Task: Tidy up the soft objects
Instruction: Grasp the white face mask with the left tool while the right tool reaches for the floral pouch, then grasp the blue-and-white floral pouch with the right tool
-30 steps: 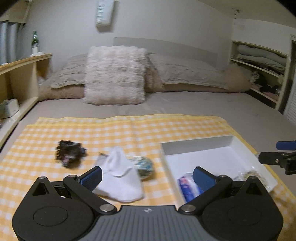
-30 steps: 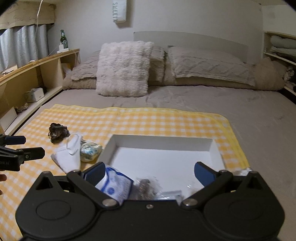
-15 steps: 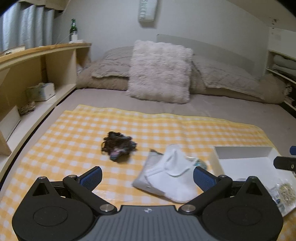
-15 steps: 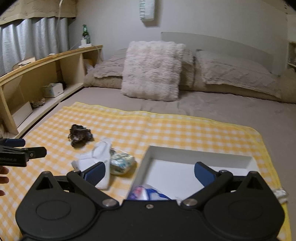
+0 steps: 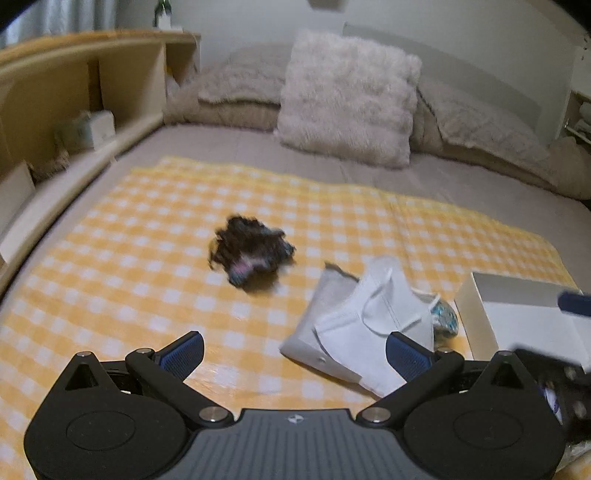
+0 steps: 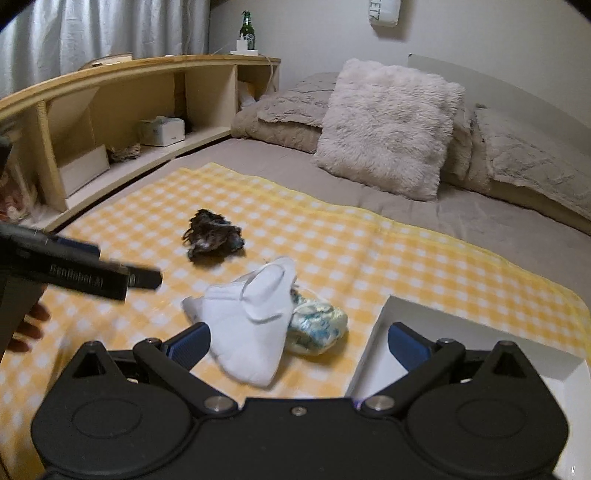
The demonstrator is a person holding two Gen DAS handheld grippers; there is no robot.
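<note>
A dark fuzzy bundle (image 5: 251,254) (image 6: 212,240) lies on the yellow checked cloth (image 5: 129,266). A white face mask (image 5: 373,325) (image 6: 255,321) lies to its right, over a pale patterned soft packet (image 6: 319,326) (image 5: 445,317). A white tray (image 5: 524,314) (image 6: 476,332) sits at the right. My left gripper (image 5: 295,349) is open and empty, low over the cloth, short of the bundle and the mask. My right gripper (image 6: 299,341) is open and empty, just short of the mask and packet. The left gripper also shows at the left in the right wrist view (image 6: 85,273).
The cloth lies on a grey bed with a fluffy pillow (image 6: 388,125) and other pillows at the headboard. A wooden shelf unit (image 6: 110,122) runs along the left side, holding a tissue box and a green bottle (image 6: 247,33).
Both grippers have swung left, away from the tray. The bundle and mask now sit nearer the middle of both views. The left view is blurred by motion.
</note>
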